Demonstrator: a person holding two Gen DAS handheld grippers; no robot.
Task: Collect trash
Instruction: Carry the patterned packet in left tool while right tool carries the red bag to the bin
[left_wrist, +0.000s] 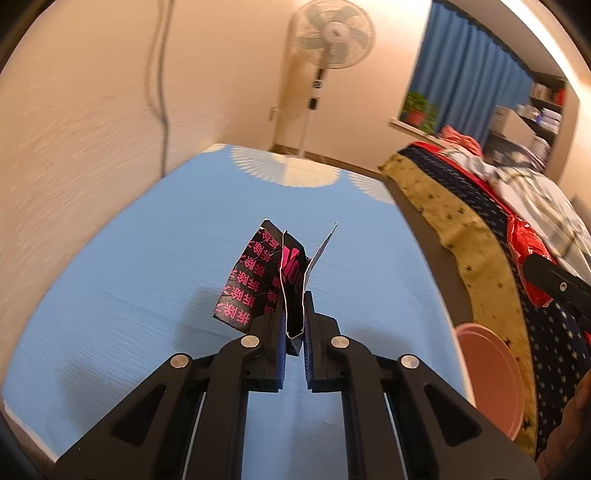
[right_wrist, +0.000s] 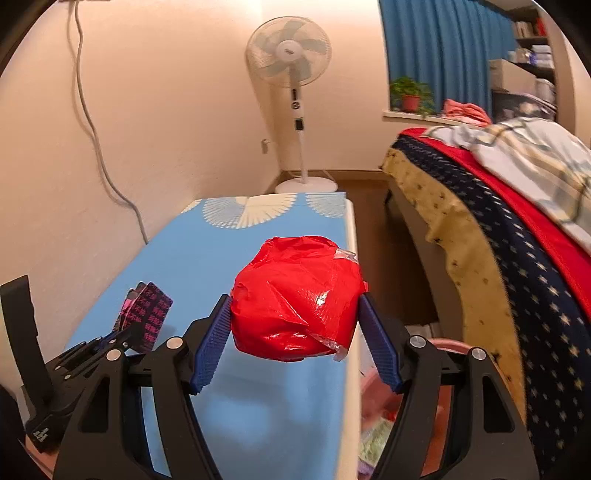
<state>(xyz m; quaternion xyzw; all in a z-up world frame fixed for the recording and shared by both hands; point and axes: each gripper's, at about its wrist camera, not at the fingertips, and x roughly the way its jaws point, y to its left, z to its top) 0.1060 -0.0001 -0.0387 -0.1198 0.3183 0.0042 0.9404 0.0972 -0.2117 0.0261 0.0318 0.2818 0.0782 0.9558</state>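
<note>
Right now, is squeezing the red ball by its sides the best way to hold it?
Probably yes. The right gripper clamps the red ball across its wide middle, one pad on each side. It is round and crinkly, so gripping the widest part from the near side should stop it slipping.

Red wad: glossy crinkled plastic film, clear tape patches. Torn wrapper: shiny printed foil-like film, white inner face. Gripper pads: blue ribbed rubber; frames matt black plastic, metal pins. Surface: smooth matt blue covering. Basin: smooth pink plastic

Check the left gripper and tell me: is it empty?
No, the left gripper has its fingers shut on a torn black and pink wrapper above the blue table.
</note>
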